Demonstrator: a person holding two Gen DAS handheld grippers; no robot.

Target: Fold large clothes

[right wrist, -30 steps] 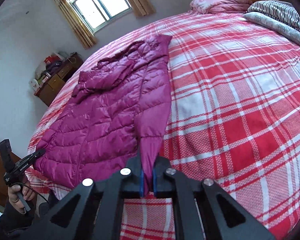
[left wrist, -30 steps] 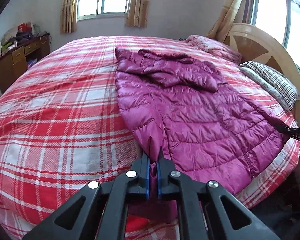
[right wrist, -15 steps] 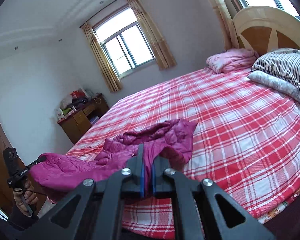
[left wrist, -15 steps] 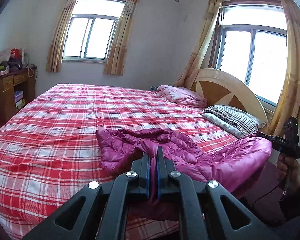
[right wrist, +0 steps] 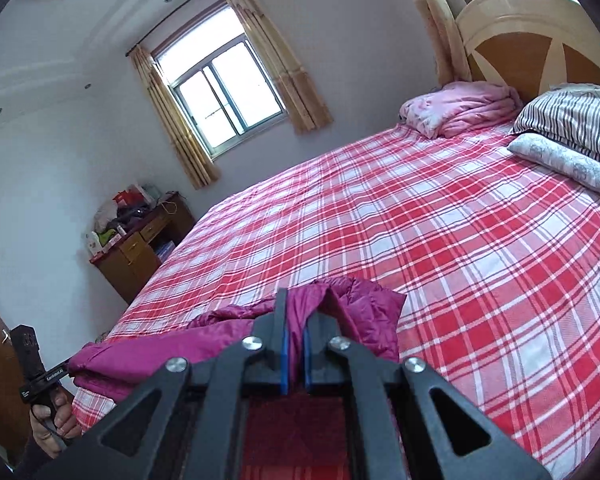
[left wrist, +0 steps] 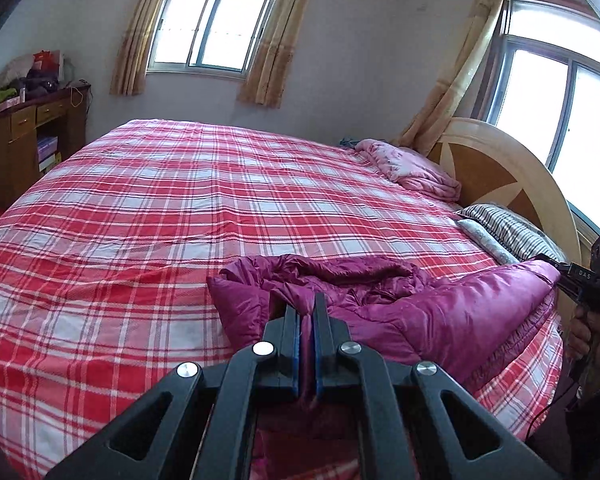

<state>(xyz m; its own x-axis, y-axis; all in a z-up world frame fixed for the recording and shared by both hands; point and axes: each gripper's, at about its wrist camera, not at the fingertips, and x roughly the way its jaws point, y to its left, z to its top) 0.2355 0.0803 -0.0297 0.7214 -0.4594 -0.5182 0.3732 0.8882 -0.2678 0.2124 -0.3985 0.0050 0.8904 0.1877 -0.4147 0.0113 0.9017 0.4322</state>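
1. The left gripper (left wrist: 308, 314) is clamped narrow on a fold of the magenta quilted jacket (left wrist: 440, 316), the fabric pinched between its blue pads.
2. The right gripper (right wrist: 295, 316) is likewise closed tight on a bunched edge of the jacket (right wrist: 356, 308), cloth rising between its fingers.
3. The jacket lies crumpled at the near edge of the bed (around 6 o'clock in both wrist views), partly lifted off the red plaid bedspread (left wrist: 180, 200) and stretched between the two grippers.
4. In the left wrist view the right gripper shows at 3 o'clock, gripping the far corner of the jacket; in the right wrist view the left gripper shows at 8 o'clock with a hand (right wrist: 56, 420) around its handle.
5. A pink folded blanket (left wrist: 412, 168) and a striped pillow (left wrist: 512, 232) sit toward 2 o'clock beside the wooden headboard (left wrist: 500, 172).
6. A wooden desk (left wrist: 24, 136) stands at 9 o'clock, well apart from the jacket.
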